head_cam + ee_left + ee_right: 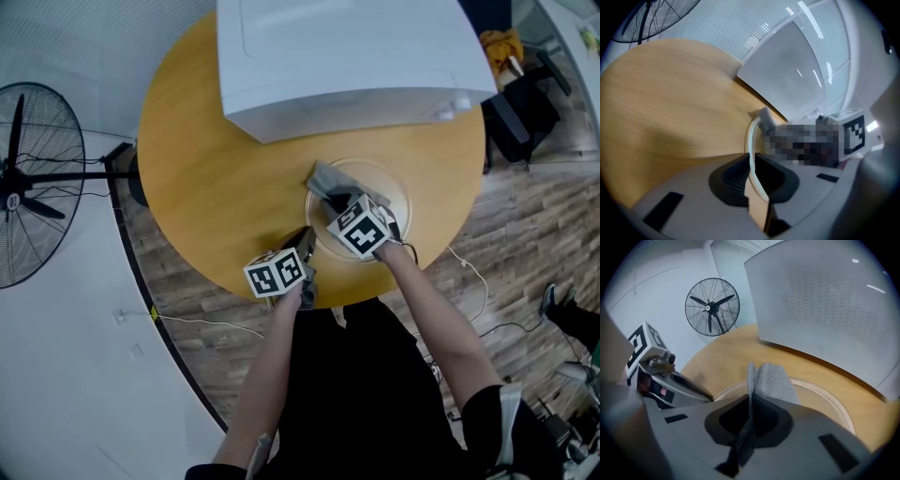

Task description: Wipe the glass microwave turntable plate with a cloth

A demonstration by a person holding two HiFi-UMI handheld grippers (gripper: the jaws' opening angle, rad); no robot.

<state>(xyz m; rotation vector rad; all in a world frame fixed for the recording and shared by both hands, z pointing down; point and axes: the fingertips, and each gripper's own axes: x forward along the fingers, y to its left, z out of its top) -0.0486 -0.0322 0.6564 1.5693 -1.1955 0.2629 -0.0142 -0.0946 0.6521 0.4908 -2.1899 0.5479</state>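
Glass is hard to read here: the turntable plate (386, 185) shows from my head view only as a pale ring on the round wooden table (206, 169). Its near part is hidden under the marker cube of my right gripper (331, 199). In the left gripper view just a thin curved stretch of the rim (751, 138) is visible, and my other gripper beyond it cannot be made out. The white microwave (347, 56) behind the plate is cut off at the top of the frame.

My left gripper (302, 240) has its jaws clamped on the plate's near-left rim, the edge running up between the pads (736, 176). My right gripper's jaws are closed on the grey cloth (772, 380), whose folded free end lies on the plate's inner surface, towards the microwave. Both my forearms reach forward from below, close together, each gripper tilted steeply down at the table. A standing fan (711, 306) sits off to the left.
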